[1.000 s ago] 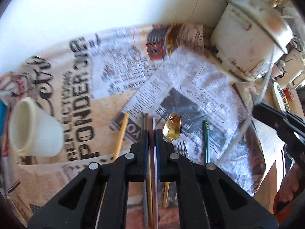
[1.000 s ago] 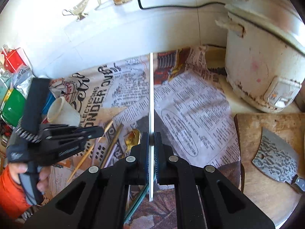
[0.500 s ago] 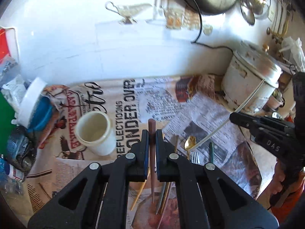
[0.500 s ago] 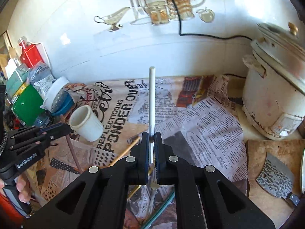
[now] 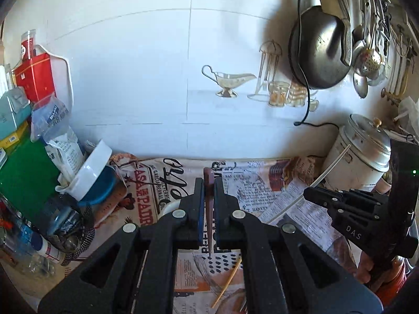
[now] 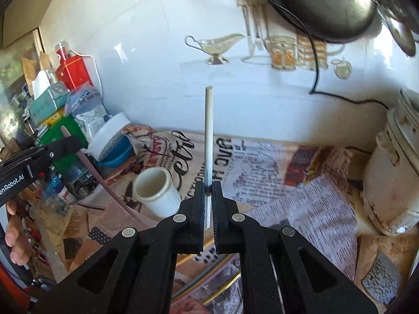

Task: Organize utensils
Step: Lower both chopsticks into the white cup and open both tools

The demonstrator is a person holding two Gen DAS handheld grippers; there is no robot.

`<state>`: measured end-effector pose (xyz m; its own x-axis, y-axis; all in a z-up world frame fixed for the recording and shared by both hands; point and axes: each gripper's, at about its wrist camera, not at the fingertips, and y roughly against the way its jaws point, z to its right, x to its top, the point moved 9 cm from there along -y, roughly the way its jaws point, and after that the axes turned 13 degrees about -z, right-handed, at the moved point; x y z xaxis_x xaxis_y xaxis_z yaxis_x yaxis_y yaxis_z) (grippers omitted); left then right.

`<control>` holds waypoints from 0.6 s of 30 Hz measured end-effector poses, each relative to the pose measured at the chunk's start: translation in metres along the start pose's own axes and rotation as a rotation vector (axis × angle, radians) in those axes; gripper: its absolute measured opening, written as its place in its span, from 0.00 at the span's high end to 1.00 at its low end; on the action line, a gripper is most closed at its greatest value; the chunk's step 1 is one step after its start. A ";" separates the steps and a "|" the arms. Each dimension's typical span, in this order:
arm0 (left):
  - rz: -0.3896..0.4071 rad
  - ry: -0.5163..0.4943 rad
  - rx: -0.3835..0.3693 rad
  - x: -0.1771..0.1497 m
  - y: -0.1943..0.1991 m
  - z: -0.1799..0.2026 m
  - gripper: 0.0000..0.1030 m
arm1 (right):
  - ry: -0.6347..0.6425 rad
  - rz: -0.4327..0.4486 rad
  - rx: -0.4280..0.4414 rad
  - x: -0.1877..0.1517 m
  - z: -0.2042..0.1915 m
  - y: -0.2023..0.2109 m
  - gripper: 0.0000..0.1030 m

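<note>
My left gripper (image 5: 208, 183) is shut on a brown chopstick (image 5: 208, 178), which stands up between the pads with its thin tip hanging below. In the right wrist view that left gripper (image 6: 76, 144) is at the left edge with the brown chopstick (image 6: 104, 185) slanting down toward the cup. My right gripper (image 6: 208, 187) is shut on a white chopstick (image 6: 208, 130) that points up against the wall. A white cup (image 6: 155, 191) lies tilted on the newspaper, left of my right gripper. The cup (image 5: 170, 206) is mostly hidden behind the left jaw. The right gripper (image 5: 307, 193) shows at the right.
Newspaper (image 6: 301, 198) covers the counter. A worn rice cooker (image 6: 392, 183) stands at the right, a cleaver (image 6: 382, 274) on a wooden board (image 6: 366, 251) near it. Boxes, bags and a blue tub (image 6: 115, 149) crowd the left. A yellow chopstick (image 5: 227, 282) lies on the paper below.
Both grippers have risen with their chopsticks, and the views now take in more wall. The remaining utensils have dropped toward the bottom edge. The cup now sits behind the left jaw.
</note>
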<state>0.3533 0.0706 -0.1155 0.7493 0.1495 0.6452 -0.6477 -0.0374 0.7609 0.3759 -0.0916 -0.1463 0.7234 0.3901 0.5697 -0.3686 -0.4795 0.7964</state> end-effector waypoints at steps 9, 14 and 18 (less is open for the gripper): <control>0.074 0.020 0.014 0.042 0.015 -0.037 0.95 | 0.043 0.056 0.042 0.042 -0.039 -0.002 0.95; 0.069 0.024 0.007 0.052 0.001 -0.055 0.95 | 0.066 0.058 0.068 0.059 -0.065 -0.015 0.95; 0.037 0.029 -0.009 0.051 -0.020 -0.064 0.96 | 0.077 0.033 0.076 0.064 -0.081 -0.037 0.95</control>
<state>0.3954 0.1425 -0.1024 0.7206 0.1763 0.6706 -0.6764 -0.0344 0.7358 0.3884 0.0149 -0.1226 0.6635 0.4311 0.6114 -0.3440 -0.5499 0.7611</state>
